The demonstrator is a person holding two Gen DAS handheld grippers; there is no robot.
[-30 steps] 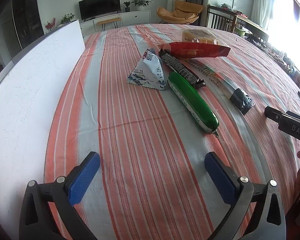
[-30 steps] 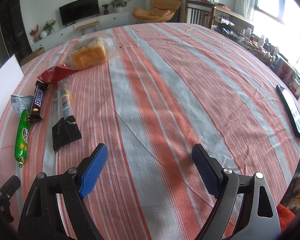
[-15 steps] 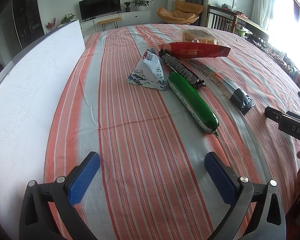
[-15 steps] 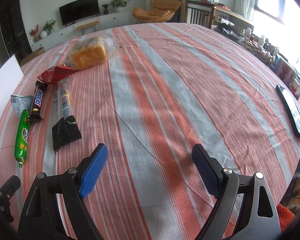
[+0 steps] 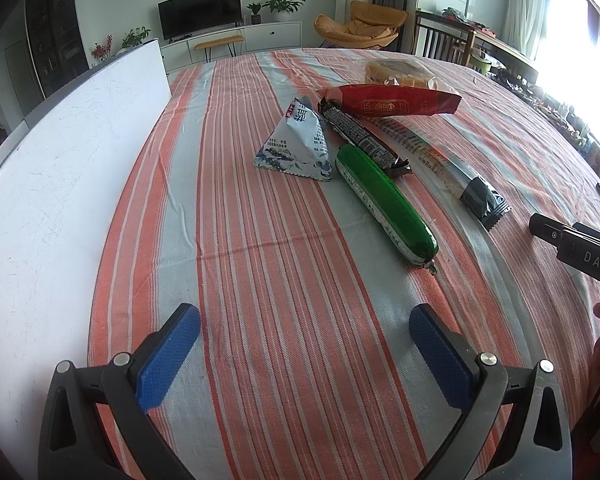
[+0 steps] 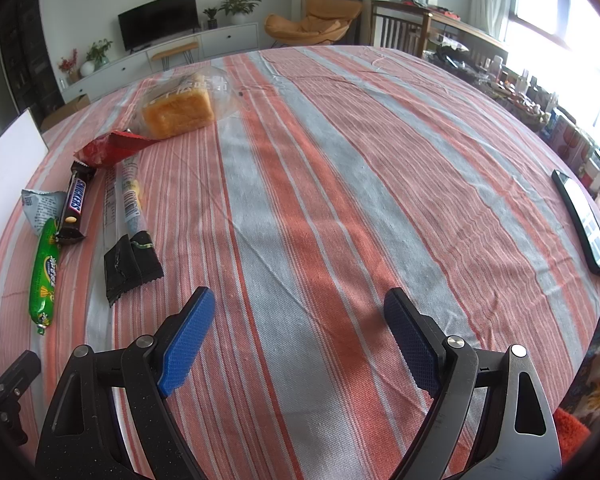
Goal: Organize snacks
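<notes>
Several snacks lie on a striped tablecloth. In the left wrist view I see a green sausage pack (image 5: 384, 204), a white-blue triangular pack (image 5: 298, 144), a Snickers bar (image 5: 360, 136), a red packet (image 5: 392, 100), a long clear pack with a black end (image 5: 452, 172) and bagged bread (image 5: 400, 72). In the right wrist view they lie at left: green sausage pack (image 6: 46, 272), Snickers bar (image 6: 76, 200), clear pack (image 6: 128, 236), red packet (image 6: 112, 148), bread (image 6: 180, 110). My left gripper (image 5: 304, 340) is open and empty, short of the snacks. My right gripper (image 6: 300, 328) is open and empty over bare cloth.
A white board (image 5: 52, 184) stands along the table's left side. A black phone (image 6: 584, 224) lies near the right table edge. Part of the right gripper (image 5: 576, 248) shows at the right of the left wrist view.
</notes>
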